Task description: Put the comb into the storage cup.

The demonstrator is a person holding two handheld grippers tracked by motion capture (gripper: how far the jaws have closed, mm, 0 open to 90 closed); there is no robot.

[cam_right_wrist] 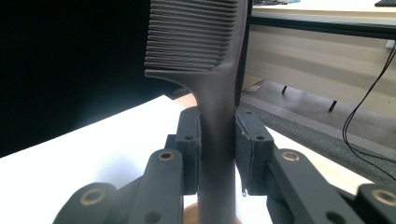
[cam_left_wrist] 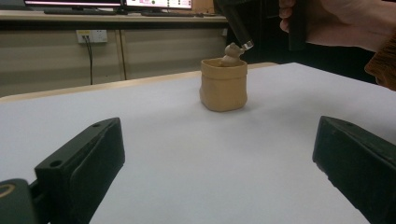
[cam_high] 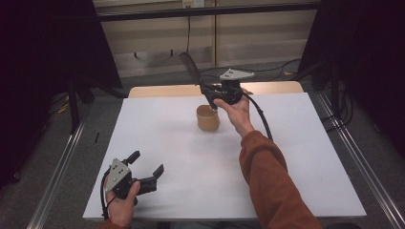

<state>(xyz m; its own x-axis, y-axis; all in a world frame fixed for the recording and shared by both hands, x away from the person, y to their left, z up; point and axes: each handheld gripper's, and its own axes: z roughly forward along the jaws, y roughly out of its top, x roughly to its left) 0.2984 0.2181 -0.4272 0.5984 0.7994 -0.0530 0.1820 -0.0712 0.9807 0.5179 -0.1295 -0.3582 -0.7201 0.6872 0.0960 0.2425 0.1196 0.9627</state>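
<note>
right gripper (cam_high: 213,97) jaws clamped on black comb (cam_high: 191,68) handle, teeth end up, handle end just above tan cup (cam_high: 208,118) near table (cam_high: 286,157) far edge; long axis near upright. left gripper (cam_high: 145,168) jaws apart, empty, near-left corner, well away.

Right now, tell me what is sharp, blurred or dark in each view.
High view: white table evenly lit, surroundings dark. Left gripper view: tan cup sharp, near fingers soft. Right gripper view: comb fairly sharp, fingers softer, left background black.
</note>
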